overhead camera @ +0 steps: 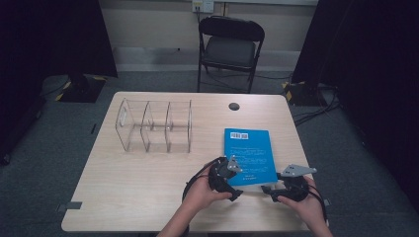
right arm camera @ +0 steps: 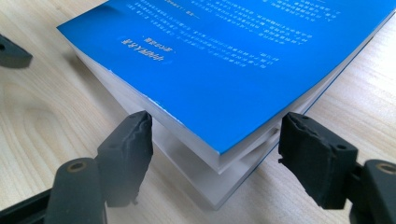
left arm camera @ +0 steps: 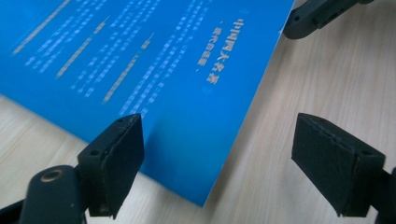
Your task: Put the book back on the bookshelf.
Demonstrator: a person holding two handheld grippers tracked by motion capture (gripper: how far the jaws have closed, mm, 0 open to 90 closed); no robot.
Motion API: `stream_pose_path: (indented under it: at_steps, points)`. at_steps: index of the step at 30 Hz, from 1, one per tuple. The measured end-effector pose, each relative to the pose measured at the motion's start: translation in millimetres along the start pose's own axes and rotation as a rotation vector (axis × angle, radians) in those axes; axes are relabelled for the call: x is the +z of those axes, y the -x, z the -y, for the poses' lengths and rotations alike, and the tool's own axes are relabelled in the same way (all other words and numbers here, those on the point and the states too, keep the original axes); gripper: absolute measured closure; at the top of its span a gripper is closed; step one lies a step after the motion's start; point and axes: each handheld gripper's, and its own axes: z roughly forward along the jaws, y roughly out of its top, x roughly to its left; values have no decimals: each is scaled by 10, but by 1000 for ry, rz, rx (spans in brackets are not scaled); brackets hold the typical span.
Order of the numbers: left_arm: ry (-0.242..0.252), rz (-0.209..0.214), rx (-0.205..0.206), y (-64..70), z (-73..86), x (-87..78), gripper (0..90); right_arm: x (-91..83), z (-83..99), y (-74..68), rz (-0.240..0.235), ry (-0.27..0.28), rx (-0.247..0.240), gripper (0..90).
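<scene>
Parted right gripper (right arm camera: 215, 135) fingers (right arm camera: 128, 149) astride blue book's (right arm camera: 243, 60) page-edge corner

Blue book's (left arm camera: 154, 70) far part beyond the left gripper view's top edge, cover print blurred.

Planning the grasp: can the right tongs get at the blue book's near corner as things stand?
Probably yes. The right tongs are open, their jaws either side of the blue book at its near corner, pages showing between them; nothing lies in the way.

The book (overhead camera: 250, 155) is bright blue with pale lettering and a white barcode patch; its page edges are white. The bench (overhead camera: 138, 192) is light woodgrain. Both claws are black.
</scene>
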Motion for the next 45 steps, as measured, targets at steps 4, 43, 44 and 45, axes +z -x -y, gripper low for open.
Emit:
stream_pose_path:
  at_steps: [4, 43, 44, 45]
  points:
    - [-12, 0, 17, 19, -86, 89, 173, -2, -7, 2, -3, 0, 0, 263]
    - [37, -67, 81, 64, -243, 397, 130, -24, -68, -5, 1, 27, 14, 263]
    - [34, -80, 93, 65, -249, 408, 129, -25, -70, -5, 2, 26, 17, 263]
    - [34, -80, 93, 65, -249, 408, 129, -25, -70, -5, 2, 26, 17, 263]
